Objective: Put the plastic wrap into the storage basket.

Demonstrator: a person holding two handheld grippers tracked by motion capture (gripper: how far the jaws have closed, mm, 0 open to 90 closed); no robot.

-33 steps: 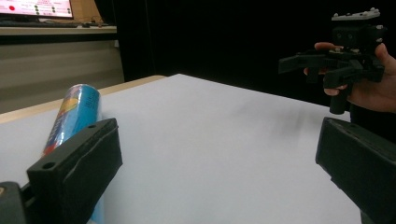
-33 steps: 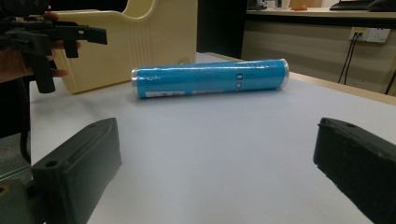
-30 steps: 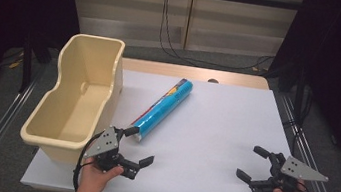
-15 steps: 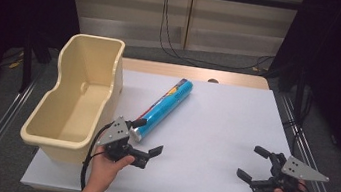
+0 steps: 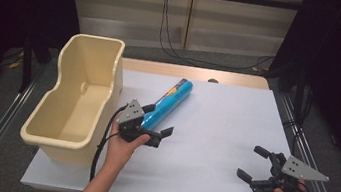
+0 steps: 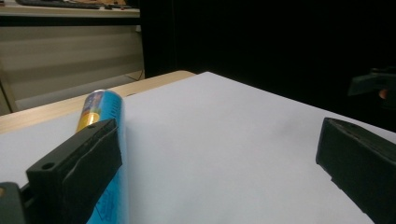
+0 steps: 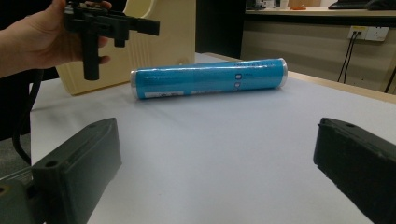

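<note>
Blue and shiny, the tube (image 5: 168, 103) lies on its side on the white bench (image 5: 224, 129), slanting away from me just beside the cream plastic tub (image 5: 77, 98). My left tongs (image 5: 154, 124) are spread wide at the tube's near end, one jaw against its left side, the other out over bare bench, gripping nothing. My right tongs (image 5: 256, 163) are spread too, empty, low near the bench's right front corner, well apart from the tube and pointing toward it.
</note>
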